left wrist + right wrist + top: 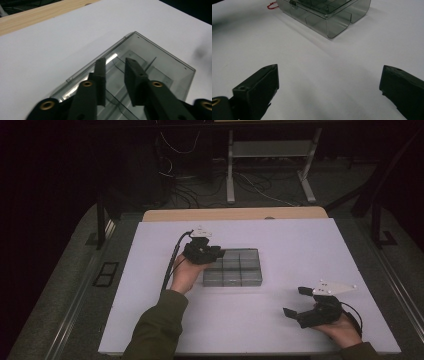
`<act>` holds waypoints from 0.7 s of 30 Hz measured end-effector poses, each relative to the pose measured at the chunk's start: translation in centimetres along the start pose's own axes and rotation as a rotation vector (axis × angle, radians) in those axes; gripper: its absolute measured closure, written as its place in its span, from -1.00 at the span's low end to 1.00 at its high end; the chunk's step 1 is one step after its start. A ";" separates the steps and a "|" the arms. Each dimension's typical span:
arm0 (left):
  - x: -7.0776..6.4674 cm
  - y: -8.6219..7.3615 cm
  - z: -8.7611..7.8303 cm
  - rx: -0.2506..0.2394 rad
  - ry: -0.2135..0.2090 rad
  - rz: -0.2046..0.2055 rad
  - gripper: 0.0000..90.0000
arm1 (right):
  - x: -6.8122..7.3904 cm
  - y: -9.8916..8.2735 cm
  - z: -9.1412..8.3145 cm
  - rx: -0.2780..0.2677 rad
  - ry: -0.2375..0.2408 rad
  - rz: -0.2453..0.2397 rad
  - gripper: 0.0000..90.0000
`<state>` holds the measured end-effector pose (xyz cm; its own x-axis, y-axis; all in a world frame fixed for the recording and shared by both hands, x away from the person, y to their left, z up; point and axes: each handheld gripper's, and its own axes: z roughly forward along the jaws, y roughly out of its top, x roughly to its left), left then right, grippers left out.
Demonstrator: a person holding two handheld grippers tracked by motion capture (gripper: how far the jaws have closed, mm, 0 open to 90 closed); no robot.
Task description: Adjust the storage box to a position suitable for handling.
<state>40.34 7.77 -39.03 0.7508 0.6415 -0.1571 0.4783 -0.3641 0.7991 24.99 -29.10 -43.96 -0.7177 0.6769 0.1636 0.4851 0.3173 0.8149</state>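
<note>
A clear grey plastic box (232,267) with several compartments lies in the middle of the white table top (300,245). My left gripper (220,252) hovers over the box's far left corner. In the left gripper view its jaws (113,61) stand a narrow gap apart above the box lid (155,62), with nothing pressed between them. My right gripper (295,301) rests near the front right of the table, away from the box. Its jaws (329,68) are spread wide over bare table, and the box (324,15) lies ahead of them.
A wooden strip (235,214) borders the table's far edge. A small red loop (272,5) lies beside the box. Metal frame legs (231,170) and cables stand on the floor beyond the table.
</note>
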 end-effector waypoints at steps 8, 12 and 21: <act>0.7 1.4 1.6 0.041 0.013 -0.007 0.81 | 0.0 0.0 0.0 0.003 0.002 -0.002 -0.95; 0.9 2.0 2.5 0.071 0.025 -0.011 0.91 | 0.0 0.0 0.0 0.002 0.005 -0.002 -0.95; 1.4 3.0 4.4 0.147 0.038 -0.013 0.97 | 0.0 0.0 0.0 -0.002 0.008 -0.001 -0.95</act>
<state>44.84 4.64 -39.41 0.7278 0.6709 -0.1421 0.5511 -0.4489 0.7034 24.99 -29.11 -43.92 -0.7221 0.6714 0.1668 0.4831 0.3168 0.8162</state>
